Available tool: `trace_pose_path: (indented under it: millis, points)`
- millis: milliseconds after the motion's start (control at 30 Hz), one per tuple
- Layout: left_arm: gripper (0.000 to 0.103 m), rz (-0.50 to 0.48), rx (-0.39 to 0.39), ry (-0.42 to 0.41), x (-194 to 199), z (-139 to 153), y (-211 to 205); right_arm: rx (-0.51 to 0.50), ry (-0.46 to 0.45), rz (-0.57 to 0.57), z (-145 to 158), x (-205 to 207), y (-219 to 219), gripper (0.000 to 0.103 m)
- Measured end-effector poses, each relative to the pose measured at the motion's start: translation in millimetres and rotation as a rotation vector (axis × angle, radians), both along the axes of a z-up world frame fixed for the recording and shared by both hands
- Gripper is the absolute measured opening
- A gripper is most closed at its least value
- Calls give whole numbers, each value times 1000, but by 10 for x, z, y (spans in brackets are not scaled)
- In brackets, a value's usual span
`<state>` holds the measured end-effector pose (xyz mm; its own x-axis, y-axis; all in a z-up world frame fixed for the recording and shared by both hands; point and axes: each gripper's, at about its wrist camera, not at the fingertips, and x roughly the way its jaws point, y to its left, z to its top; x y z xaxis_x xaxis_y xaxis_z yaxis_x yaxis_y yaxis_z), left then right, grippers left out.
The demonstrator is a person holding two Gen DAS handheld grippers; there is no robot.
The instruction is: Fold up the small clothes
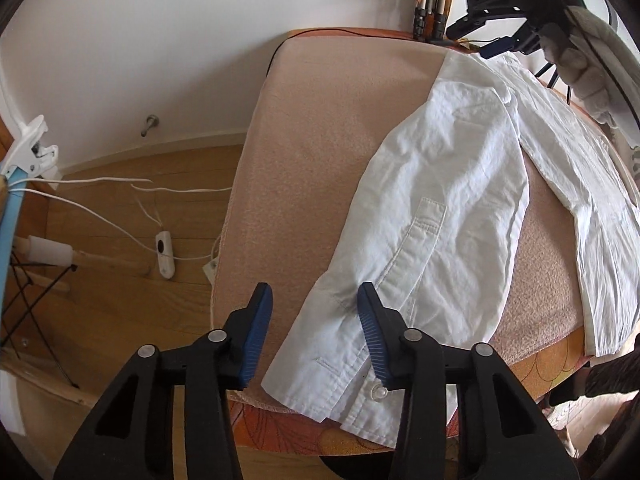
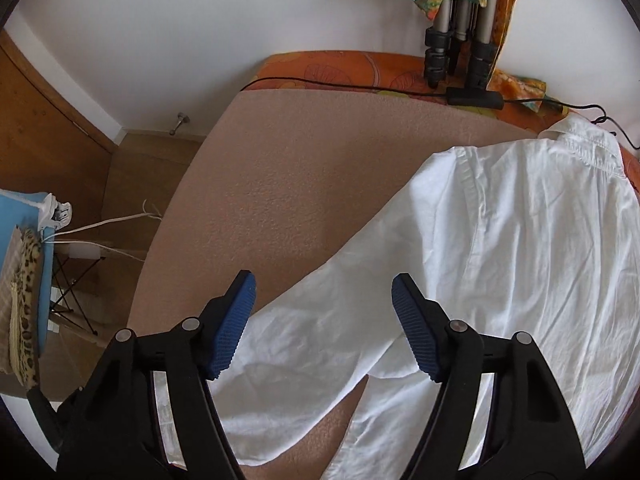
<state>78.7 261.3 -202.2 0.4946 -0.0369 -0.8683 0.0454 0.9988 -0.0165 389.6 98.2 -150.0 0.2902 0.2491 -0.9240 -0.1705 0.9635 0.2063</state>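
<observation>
Straddling the white shirt [image 1: 436, 208] cuff [image 1: 336, 364] at 6 o'clock with left gripper [image 1: 316, 300] fingers spread, not yet pinching. Hovering right gripper [image 2: 324, 288] fingers spread over the sleeve [image 2: 304, 336]. Risking, by judgement, catching the pink cover [image 1: 312, 128] beneath.

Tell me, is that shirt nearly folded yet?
Hardly begun. The shirt lies spread on the table, sleeves out, no fold visible. The left gripper straddles the cuff, the right gripper hangs above a sleeve; neither grips. All folding remains.
</observation>
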Motion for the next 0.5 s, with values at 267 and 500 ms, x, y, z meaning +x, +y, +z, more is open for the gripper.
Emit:
trace_pose_path:
  millis: [267,500]
  points:
    - [5,-49,42,-60,-79,20,-114,-101,89,-69,-440,421,106,66]
    - [4,-53,-15,-116,-269,397,-161,-135,119,-46,-493,431,139,6]
